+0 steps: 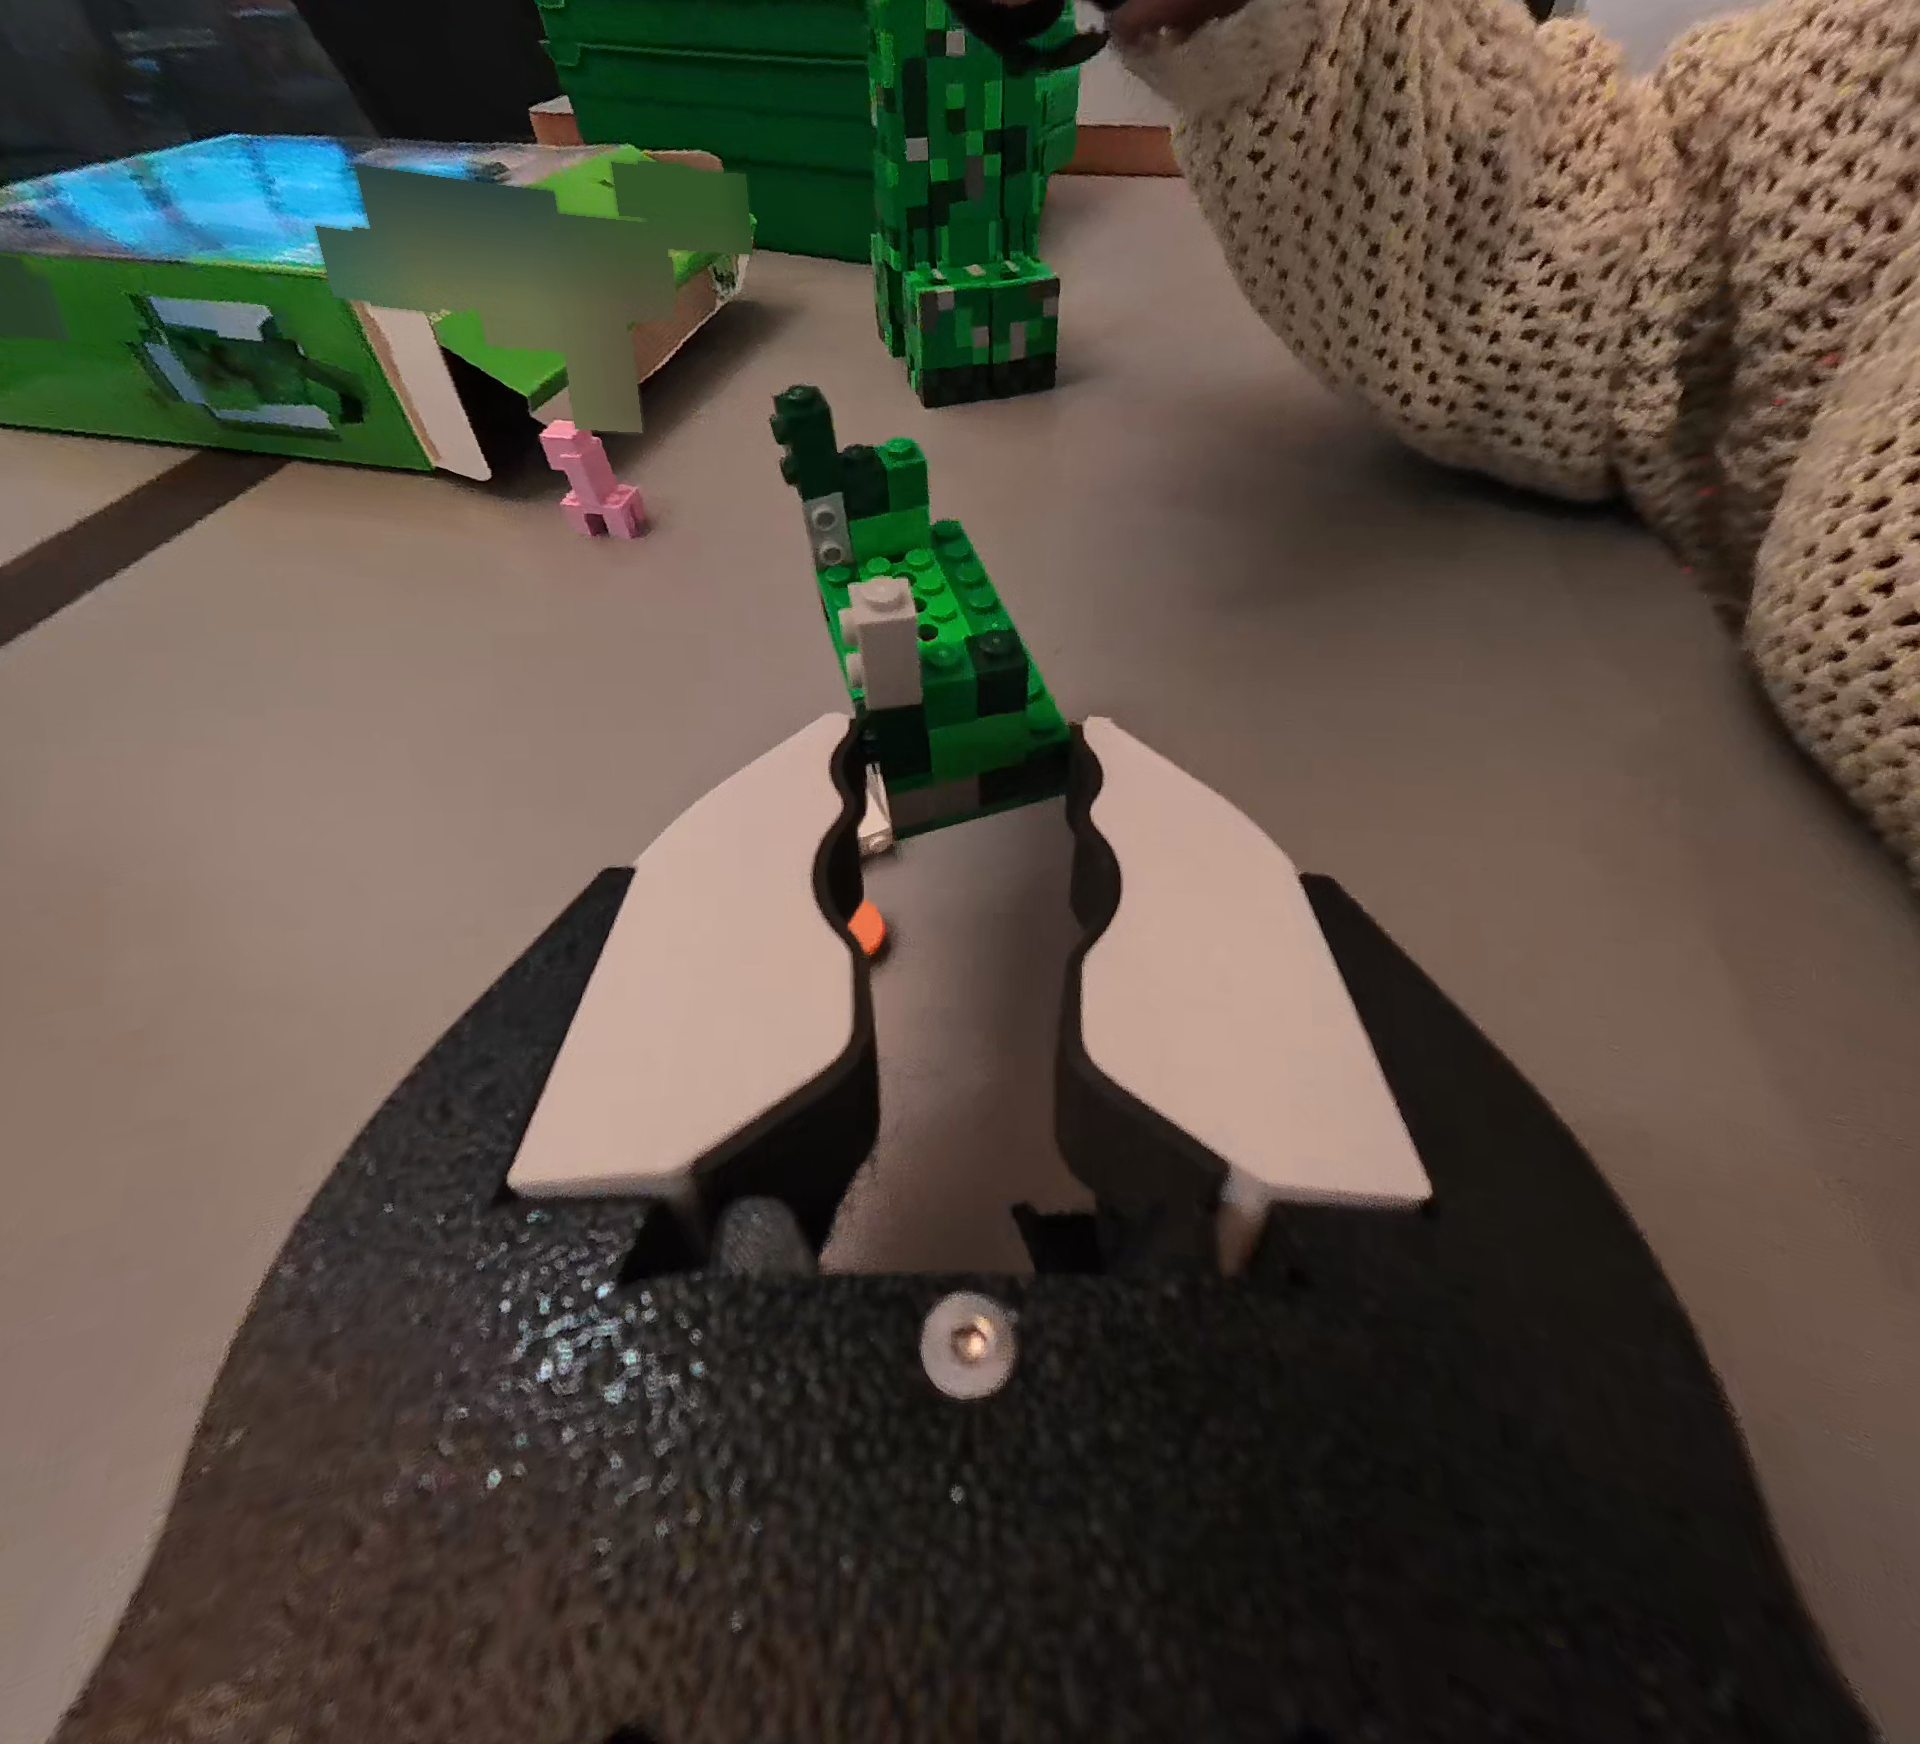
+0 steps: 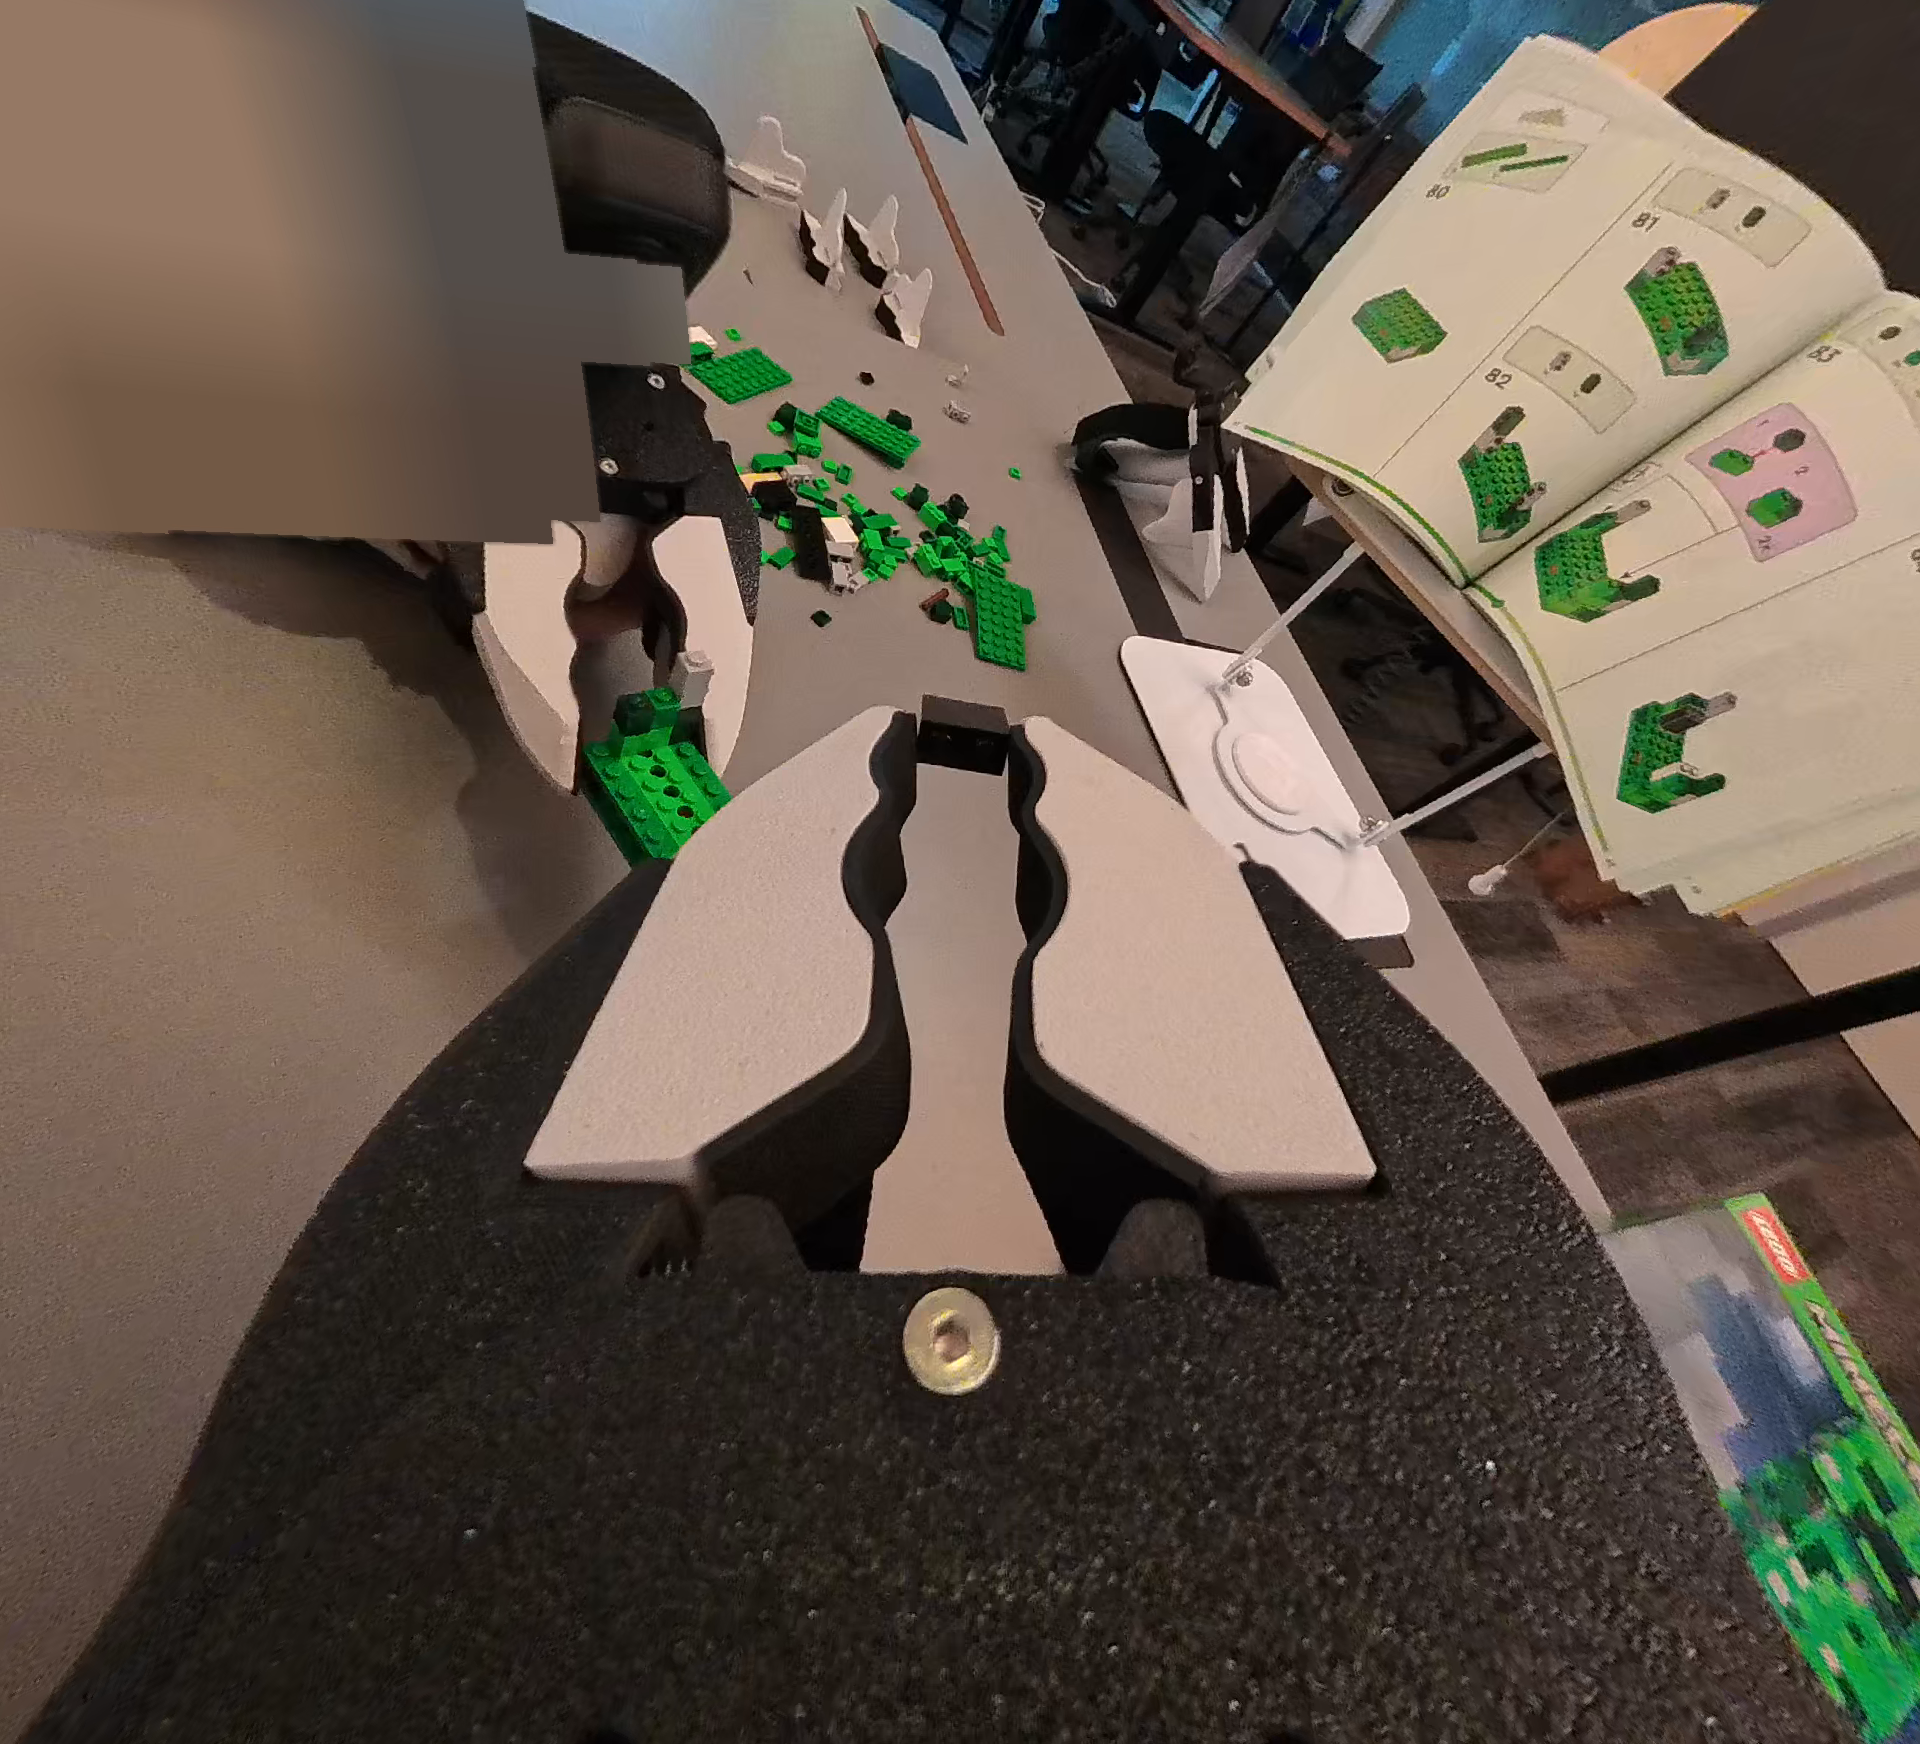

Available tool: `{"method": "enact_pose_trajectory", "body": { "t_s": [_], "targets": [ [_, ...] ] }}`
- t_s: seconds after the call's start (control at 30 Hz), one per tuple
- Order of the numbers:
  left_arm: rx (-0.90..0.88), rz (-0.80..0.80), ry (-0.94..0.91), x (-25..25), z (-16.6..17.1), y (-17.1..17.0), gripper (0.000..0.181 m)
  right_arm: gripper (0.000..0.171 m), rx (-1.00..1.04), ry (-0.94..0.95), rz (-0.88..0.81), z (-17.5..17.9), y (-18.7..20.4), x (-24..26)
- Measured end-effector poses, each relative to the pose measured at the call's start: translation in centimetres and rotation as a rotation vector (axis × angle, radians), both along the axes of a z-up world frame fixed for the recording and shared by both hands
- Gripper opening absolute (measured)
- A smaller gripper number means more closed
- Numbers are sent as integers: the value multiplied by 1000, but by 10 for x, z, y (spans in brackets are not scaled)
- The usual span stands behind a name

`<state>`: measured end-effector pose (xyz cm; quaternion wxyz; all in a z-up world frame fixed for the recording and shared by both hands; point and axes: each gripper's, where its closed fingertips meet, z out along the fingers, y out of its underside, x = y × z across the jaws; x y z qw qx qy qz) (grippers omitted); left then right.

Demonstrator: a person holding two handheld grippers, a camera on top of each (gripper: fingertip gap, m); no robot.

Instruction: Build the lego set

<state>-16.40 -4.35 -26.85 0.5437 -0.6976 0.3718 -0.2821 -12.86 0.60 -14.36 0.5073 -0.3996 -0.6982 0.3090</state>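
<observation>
My left gripper (image 1: 966, 749) is shut on the near end of a partly built green lego assembly (image 1: 935, 614), which has a grey upright brick (image 1: 888, 645) on top and stretches away from me just above the grey table (image 1: 416, 863). In the right wrist view the left gripper (image 2: 634, 676) and the assembly (image 2: 655, 790) sit at the left. My right gripper (image 2: 961, 733) is shut on a small black brick (image 2: 961, 749), held above the table to the right of the assembly.
A finished green blocky figure (image 1: 966, 188), a small pink model (image 1: 597, 484), the set's box (image 1: 208, 323) and green trays (image 1: 717, 84) stand beyond. A knitted sleeve (image 1: 1558, 292) crosses the right. Loose green pieces (image 2: 883, 531) lie ahead; an open instruction booklet (image 2: 1558, 499) rests on a stand (image 2: 1268, 780). Left tips to right tips: about 15 cm.
</observation>
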Motion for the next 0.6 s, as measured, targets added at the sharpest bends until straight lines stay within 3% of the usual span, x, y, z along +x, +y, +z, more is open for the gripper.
{"method": "enact_pose_trajectory", "body": {
  "t_s": [0.23,0.4,0.6],
  "targets": [
    [-34,-33,43,6,-8,-4,37,16,-35,-40,65,-4,-12,1],
    [-154,-157,134,25,-27,-23,37,16,-137,-303,257,-43,-53,2],
    [-203,-227,325,31,-55,-39,37,16,-187,-621,361,-104,-88,1]
  ]
}}
